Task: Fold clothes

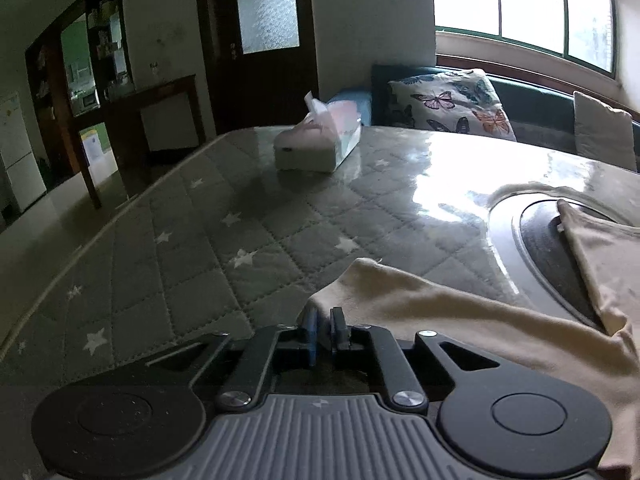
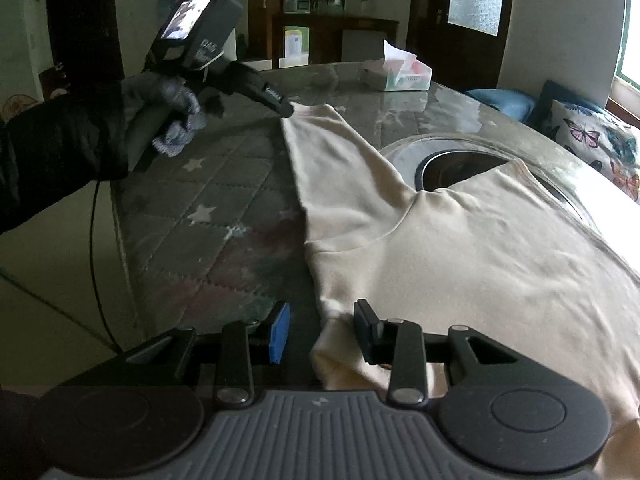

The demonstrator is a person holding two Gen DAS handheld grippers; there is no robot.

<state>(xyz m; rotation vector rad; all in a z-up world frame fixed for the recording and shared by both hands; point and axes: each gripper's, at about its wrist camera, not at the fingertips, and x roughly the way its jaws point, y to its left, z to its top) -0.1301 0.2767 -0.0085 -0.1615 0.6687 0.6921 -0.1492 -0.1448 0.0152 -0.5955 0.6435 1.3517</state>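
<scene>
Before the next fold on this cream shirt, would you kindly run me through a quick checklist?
1. Left gripper at the sleeve end: ok.
2. Left grip on the sleeve: cannot tell; jaws narrow, cloth against them.
3. Right gripper open around the shirt edge: ok.
4. Right pads pressing the cloth: not ok.
5. Tissue box off the shirt: ok.
6. Shirt partly covers the round recess in the table: ok.

Both views sit low on their grippers, looking forward and down along the fingers, close over the table [image 1: 192,240]. The left wrist view faces the far window [image 1: 520,4]; the right wrist view faces left — toward the left gripper [image 2: 289,110]. Both share the cream shirt [image 2: 460,248] and tissue box [image 1: 316,144].
</scene>
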